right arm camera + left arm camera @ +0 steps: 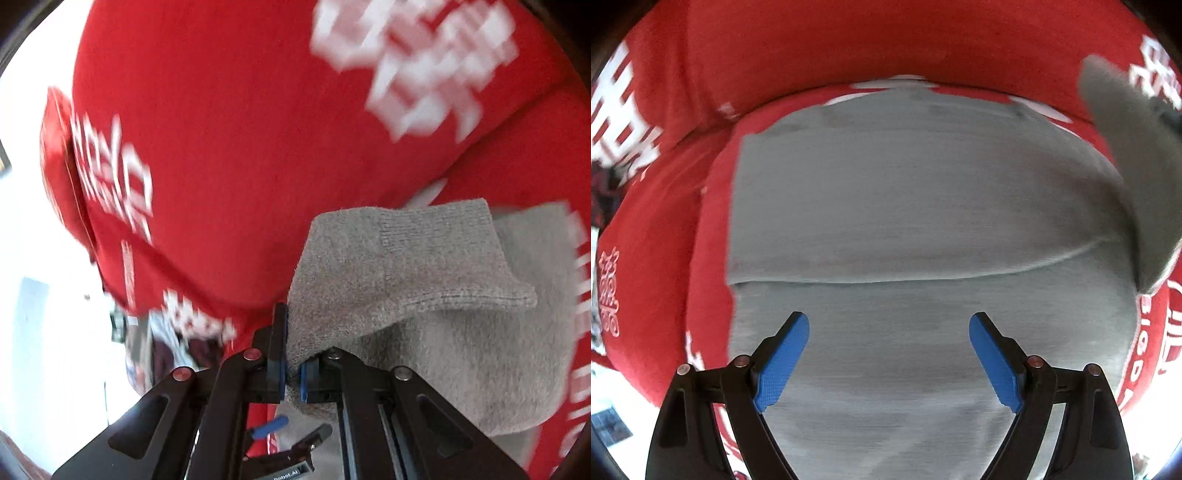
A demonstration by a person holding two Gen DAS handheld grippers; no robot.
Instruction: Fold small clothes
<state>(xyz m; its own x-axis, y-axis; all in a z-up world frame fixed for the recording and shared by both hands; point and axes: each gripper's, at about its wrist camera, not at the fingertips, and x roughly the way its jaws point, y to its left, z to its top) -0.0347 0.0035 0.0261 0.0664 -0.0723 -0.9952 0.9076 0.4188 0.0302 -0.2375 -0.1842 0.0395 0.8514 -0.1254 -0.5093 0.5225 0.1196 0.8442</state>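
red cloth (812, 48) printed with white characters is spread as the ground surface and fills the outer field of both views; a fold or seam in it is seen running across the upper part of the left wrist view.

grey knit garment (905, 192) is laid flat on the red cloth at the centre of the left wrist view. one layer is seen doubled over another, with a folded edge running across the middle of the frame. its left border is straight and set against the red ground.

left gripper (889, 354) is held over the near part of the garment. its blue-padded fingers (783, 362) are spread wide apart, with nothing between them. whether the tips are touching the fabric cannot be told.

at the right edge of the left wrist view, a corner of the same grey garment is seen lifted off the surface and raised toward the upper right.

right gripper (292, 373) is clamped on that edge of the grey knit garment (424, 280). the fabric is pinched between the blue pads, and it is draped up and over to the right, with the rest trailing down onto the red cloth (229, 140).

below the right gripper, one blue tip of the left gripper (269, 426) is partly visible.
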